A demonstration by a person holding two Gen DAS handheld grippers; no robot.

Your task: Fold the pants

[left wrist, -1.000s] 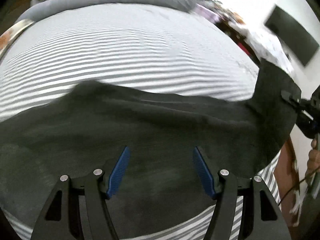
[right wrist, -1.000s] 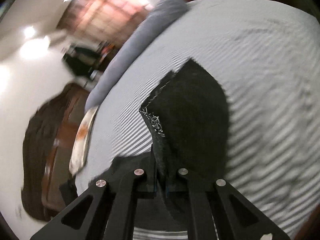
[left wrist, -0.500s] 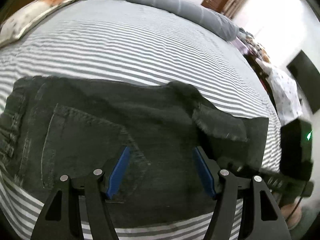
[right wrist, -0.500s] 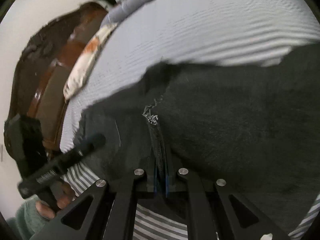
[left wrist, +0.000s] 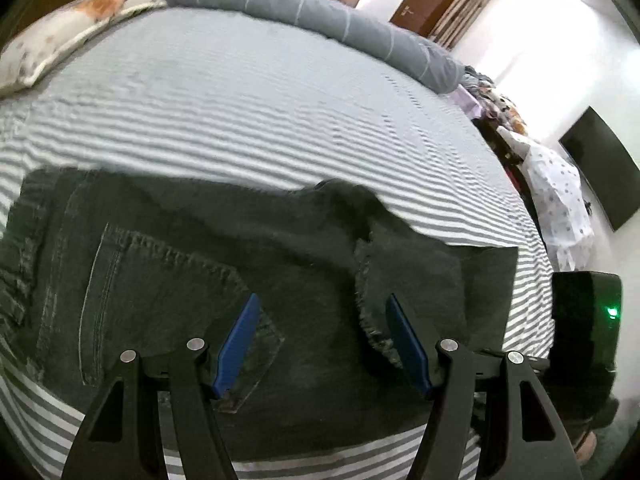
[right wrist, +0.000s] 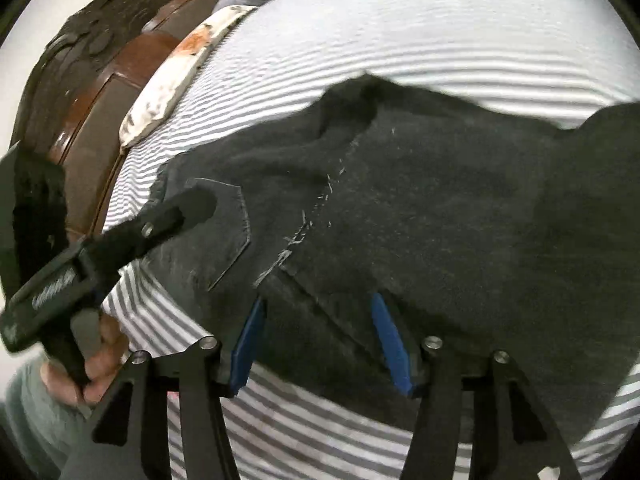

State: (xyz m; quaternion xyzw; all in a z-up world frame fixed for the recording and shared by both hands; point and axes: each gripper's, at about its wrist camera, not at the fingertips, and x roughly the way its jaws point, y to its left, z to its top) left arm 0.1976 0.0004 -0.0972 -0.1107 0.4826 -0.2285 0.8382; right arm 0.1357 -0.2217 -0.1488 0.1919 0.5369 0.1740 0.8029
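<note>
1. The dark grey denim pants (left wrist: 248, 264) lie spread across the grey-and-white striped bedsheet (left wrist: 240, 120), seat side up, with a stitched back pocket (left wrist: 160, 292) showing and a frayed leg hem (left wrist: 400, 280) folded back over the seat.
2. The left gripper (left wrist: 322, 340) hangs just above the pants with its blue-padded jaws standing apart; nothing is between them, only the denim below, with the pocket corner under the left pad and the frayed hem by the right pad.
3. The right gripper (right wrist: 316, 344) sits low over the near edge of the pants (right wrist: 400, 208); its jaws are opening, and the pads do not press the cloth, which lies beneath the gap.
4. In the right wrist view the left gripper (right wrist: 192, 204) reaches in from the left side over the pocket, carried by a hand (right wrist: 100, 364) with a pale green sleeve (right wrist: 28, 420).
5. A floral pillow (left wrist: 68, 32) and a rolled grey blanket (left wrist: 320, 12) lie along the far edge of the bed, well apart from the pants.
</note>
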